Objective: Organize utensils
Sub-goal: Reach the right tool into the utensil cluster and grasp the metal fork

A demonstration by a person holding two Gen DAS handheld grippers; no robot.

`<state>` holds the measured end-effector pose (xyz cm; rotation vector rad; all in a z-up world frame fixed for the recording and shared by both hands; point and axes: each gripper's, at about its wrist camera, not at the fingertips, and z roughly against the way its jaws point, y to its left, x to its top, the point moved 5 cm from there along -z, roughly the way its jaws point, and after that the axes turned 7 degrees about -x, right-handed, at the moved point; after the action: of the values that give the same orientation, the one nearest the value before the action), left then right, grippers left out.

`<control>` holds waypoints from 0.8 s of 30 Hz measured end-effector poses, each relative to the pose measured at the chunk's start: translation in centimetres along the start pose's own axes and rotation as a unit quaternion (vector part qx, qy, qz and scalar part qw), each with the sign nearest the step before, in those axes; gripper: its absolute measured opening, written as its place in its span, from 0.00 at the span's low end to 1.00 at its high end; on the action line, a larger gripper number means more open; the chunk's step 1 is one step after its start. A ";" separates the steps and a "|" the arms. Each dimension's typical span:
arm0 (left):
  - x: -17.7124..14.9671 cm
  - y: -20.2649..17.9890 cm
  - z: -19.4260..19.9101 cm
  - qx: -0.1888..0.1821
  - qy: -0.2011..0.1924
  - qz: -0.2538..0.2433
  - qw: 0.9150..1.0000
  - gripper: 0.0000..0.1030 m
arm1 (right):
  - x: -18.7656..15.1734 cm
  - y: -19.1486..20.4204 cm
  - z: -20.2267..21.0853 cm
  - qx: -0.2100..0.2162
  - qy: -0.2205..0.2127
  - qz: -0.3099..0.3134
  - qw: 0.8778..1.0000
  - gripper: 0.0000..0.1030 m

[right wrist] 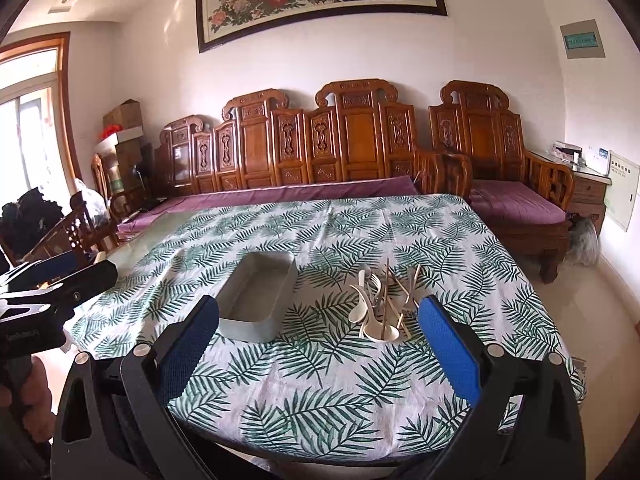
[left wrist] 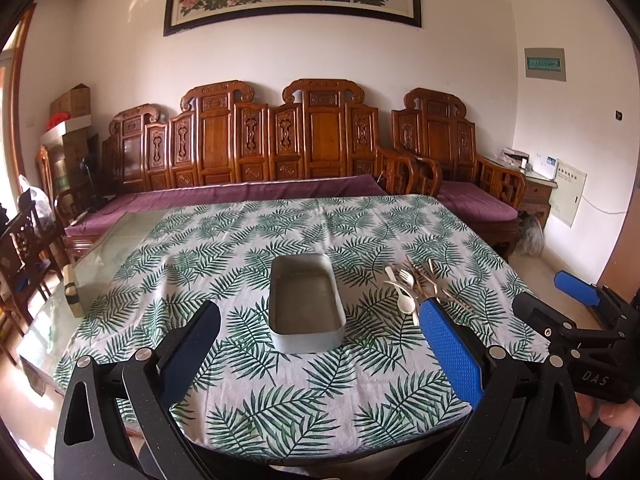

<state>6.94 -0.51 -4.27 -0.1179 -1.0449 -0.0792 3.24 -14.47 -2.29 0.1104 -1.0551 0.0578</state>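
Utensils (right wrist: 380, 304), a loose heap of pale spoons, forks and thin wooden sticks, lie right of centre in the right wrist view on the leaf-patterned tabletop (right wrist: 320, 380), just beside a grey metal tin (right wrist: 260, 300) at the middle. In the left wrist view the left gripper (left wrist: 320, 336) has its fingers (left wrist: 448, 348) spread wide and empty at the bottom of the frame, framing the tin. The right gripper (right wrist: 318, 332) is likewise spread wide with nothing between its blue pads, low in its own view near the heap.
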 end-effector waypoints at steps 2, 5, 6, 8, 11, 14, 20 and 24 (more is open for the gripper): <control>0.0 0.0 -1.0 -0.009 0.007 -0.001 1.000 0.94 | -0.2 -0.4 -1.0 0.000 0.009 -0.003 1.000 0.97; 0.6 -0.3 -2.0 -0.013 0.010 -0.012 1.000 0.94 | -0.2 -0.9 -2.0 -0.004 0.013 -0.008 1.000 0.97; 0.9 -0.5 -2.4 -0.017 0.010 -0.015 1.000 0.94 | -0.2 -1.0 -2.3 -0.006 0.013 -0.008 1.000 0.97; 1.5 -0.7 -3.1 -0.022 0.009 -0.019 1.000 0.94 | 0.0 -1.4 -3.1 -0.011 0.014 -0.008 1.000 0.97; 2.2 -1.1 -4.4 -0.025 0.010 -0.028 0.999 0.94 | 0.2 -2.3 -4.6 -0.019 0.017 -0.009 1.000 0.97; 2.6 -1.3 -5.9 -0.030 0.016 -0.033 0.999 0.94 | 0.2 -3.4 -6.2 -0.029 0.022 -0.008 0.999 0.97; 2.4 -1.9 -9.8 -0.045 0.038 -0.037 0.998 0.94 | 0.2 -6.5 -9.5 -0.063 0.039 -0.007 0.997 0.97; 1.8 -2.3 -12.5 -0.060 0.052 -0.034 0.996 0.94 | 0.0 -9.0 -11.9 -0.083 0.056 -0.006 0.995 0.96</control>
<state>18.24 -4.53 -8.75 -0.1855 -0.9397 -0.2075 14.47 -21.98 -8.65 -0.0373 -0.9441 -0.0341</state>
